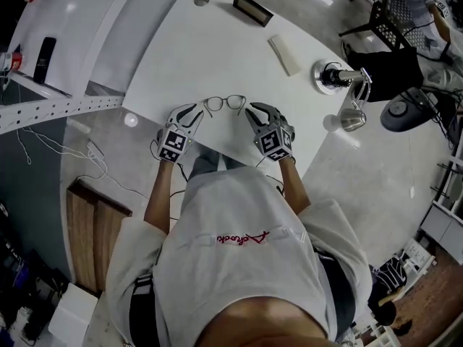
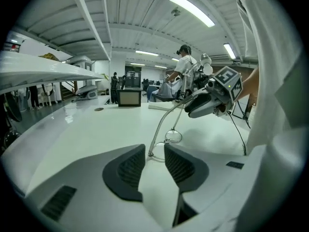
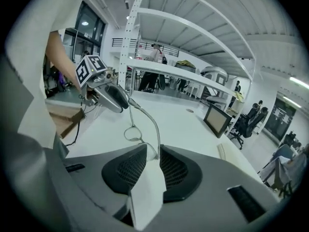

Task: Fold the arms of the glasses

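Surface: white glossy bench (image 1: 217,56) with rounded corners, standing on a pale polished floor (image 1: 376,172). On its far half are a small framed screen (image 1: 252,8), a round cable hole (image 1: 201,0) and a pale oblong block (image 1: 284,54). A chrome desk lamp (image 1: 340,76) stands at the right edge.

Room: open hall with strip lights (image 2: 191,9) on the ceiling and white racking (image 3: 193,37) along one side. A person (image 2: 186,62) is further back.

Glasses (image 1: 224,103): thin metal frame with round lenses (image 2: 174,137). They lie on the bench close to its near edge, straight in front of the operator (image 1: 239,266) and between the two grippers. The long axis runs side to side, roughly along that near edge, one end toward each gripper. The arms (image 2: 161,124) lie folded across the frame, each reaching toward the opposite gripper. I cannot tell which face of the frame is toward the operator.

Left gripper (image 1: 195,116): angled inward and down at the left end of the glasses. Its jaws stand apart by a modest gap. That end of the frame sits just at the mouth of the gap, and the pads are not clamped on it.

Right gripper (image 1: 253,114): mirrors the left at the right end. Its jaws are parted a little less. The hinge end of the frame is in the mouth of the gap, not gripped.
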